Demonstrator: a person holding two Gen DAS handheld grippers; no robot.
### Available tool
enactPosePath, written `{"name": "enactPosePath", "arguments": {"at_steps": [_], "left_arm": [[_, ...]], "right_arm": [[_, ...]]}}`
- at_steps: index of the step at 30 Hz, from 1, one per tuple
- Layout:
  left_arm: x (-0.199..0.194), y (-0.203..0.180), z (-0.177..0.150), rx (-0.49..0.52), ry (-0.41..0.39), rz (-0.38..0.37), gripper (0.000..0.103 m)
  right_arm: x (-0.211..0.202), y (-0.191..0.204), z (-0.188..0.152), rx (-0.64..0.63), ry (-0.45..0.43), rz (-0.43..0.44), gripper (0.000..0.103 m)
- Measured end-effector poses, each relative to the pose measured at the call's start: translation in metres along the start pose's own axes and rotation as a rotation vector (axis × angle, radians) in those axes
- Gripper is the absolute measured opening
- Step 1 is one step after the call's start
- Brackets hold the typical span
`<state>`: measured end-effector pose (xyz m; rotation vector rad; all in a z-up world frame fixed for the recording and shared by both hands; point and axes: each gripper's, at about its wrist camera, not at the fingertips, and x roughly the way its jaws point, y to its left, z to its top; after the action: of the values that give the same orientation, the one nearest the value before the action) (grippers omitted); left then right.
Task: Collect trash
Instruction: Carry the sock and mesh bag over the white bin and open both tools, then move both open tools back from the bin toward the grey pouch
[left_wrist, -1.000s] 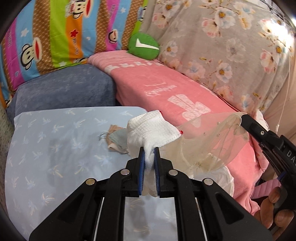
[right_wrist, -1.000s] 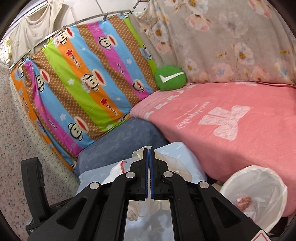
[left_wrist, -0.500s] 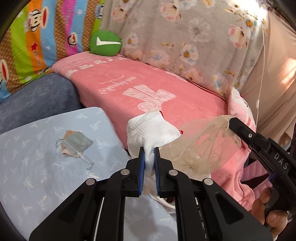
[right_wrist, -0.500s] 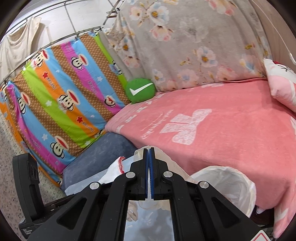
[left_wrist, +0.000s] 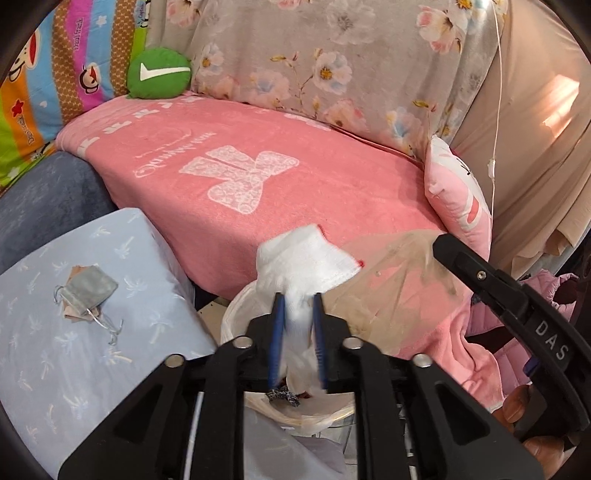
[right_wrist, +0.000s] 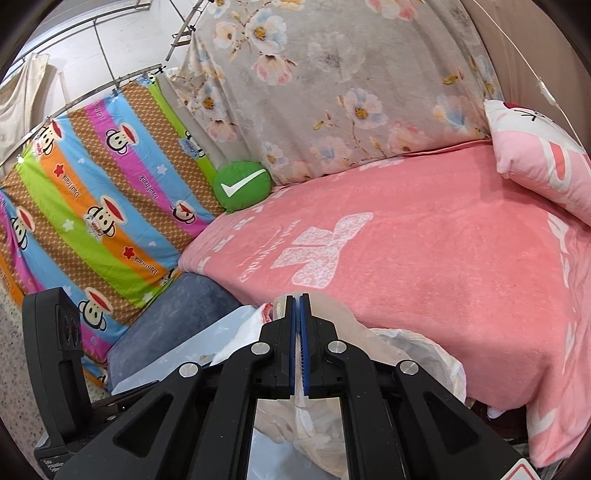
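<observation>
I find the white glove (left_wrist: 303, 258) at lower centre of the left wrist view, blurred, hanging between the left gripper (left_wrist: 298, 325) fingers directly above the lined trash bin (left_wrist: 236, 314). That gripper's jaws are opening; the blue pads stand apart on either side of the glove and I see gaps at both, so nothing is pinched. In the same view the right gripper (left_wrist: 439, 242) enters from the right edge, its tip at a translucent plastic bag (left_wrist: 402, 280) that hangs just beside the glove. In the right wrist view its jaws are opening, the pads parted by a narrow slit, with thin film of the bag between them; whether the pads press on it I cannot tell. A small grey pouch (left_wrist: 86, 291) lies on the light blue sheet (left_wrist: 55, 369) at lower left. The pink blanket (left_wrist: 258, 166) covers the bed behind the bin.
</observation>
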<state>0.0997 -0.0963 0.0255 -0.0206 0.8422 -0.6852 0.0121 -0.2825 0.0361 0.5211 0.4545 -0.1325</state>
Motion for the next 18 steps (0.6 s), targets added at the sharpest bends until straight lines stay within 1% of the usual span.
{"name": "enactPosePath", "arguments": {"at_steps": [1,2,3,4,8,18], "left_arm": [[0.001,0.0,0.001,-0.012,-0.002,0.004,0.042],[0.001,0.002,0.001,-0.026,-0.013,0.018,0.06],[0.0,0.002,0.001,-0.032,-0.029,0.03,0.064],[-0.001,0.002,0.0,-0.032,-0.045,0.042,0.064],[-0.001,0.005,0.0,-0.022,-0.046,0.064,0.065],[0.0,0.023,-0.007,-0.045,-0.034,0.109,0.065]], "right_arm": [[0.001,-0.003,0.0,0.007,-0.003,-0.006,0.009],[0.001,-0.006,-0.001,0.011,-0.001,-0.007,0.009],[0.002,-0.007,-0.001,0.012,0.001,-0.009,0.009],[0.003,-0.008,-0.002,0.014,0.004,-0.012,0.009],[0.009,-0.01,-0.005,0.019,0.018,-0.012,0.011],[0.024,0.007,-0.02,-0.011,0.061,-0.001,0.011]]}}
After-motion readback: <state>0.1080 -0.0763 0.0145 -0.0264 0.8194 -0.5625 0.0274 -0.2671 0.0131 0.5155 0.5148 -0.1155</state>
